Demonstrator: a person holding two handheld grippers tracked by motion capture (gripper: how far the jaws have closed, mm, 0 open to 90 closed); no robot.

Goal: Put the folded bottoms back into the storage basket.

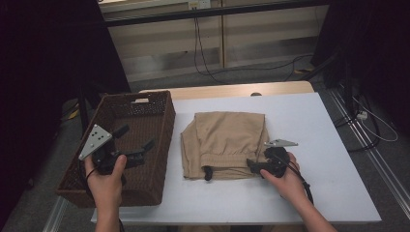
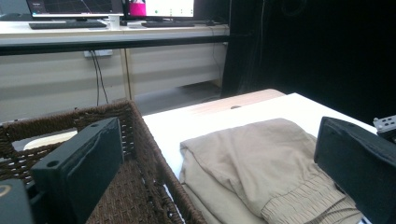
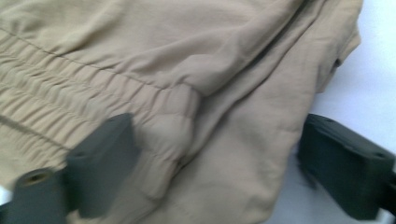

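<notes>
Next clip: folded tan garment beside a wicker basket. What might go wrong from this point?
The right hand-held gripper straddles only the near corner of the folded tan garment, jaws open, so a lift may take just the top layers and the fold may open. The black drawstring hangs loose at the near edge and could snag. The left hand-held gripper sits open over the wicker basket, giving no support.
</notes>
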